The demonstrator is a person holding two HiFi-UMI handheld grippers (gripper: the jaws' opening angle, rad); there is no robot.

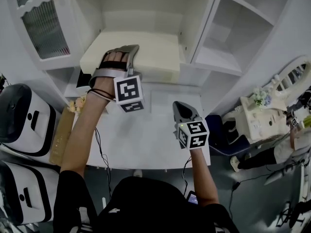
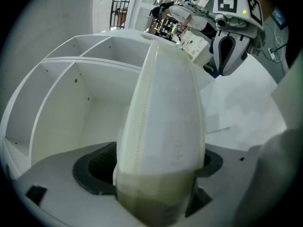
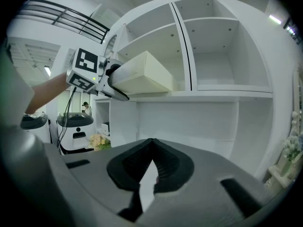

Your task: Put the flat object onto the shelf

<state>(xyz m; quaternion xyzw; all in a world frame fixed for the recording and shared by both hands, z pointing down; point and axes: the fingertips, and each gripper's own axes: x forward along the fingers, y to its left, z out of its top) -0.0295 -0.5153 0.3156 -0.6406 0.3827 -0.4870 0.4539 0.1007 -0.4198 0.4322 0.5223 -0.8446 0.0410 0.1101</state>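
Note:
The flat object is a thick cream slab lying on the white shelf, in its middle bay, with the near edge over the front lip. My left gripper reaches over that near edge. In the left gripper view the slab fills the space between the jaws of the left gripper, and the left pad's ribbed face shows beside it, so the jaws stand open around it. My right gripper hangs lower, over the white table, shut and empty. The right gripper view shows the slab in the bay and the right gripper.
The shelf unit has a bare bay on the right and a glass door on the left. Two white machines and a bunch of flowers stand at the left, ornate white furniture at the right. A white table lies below.

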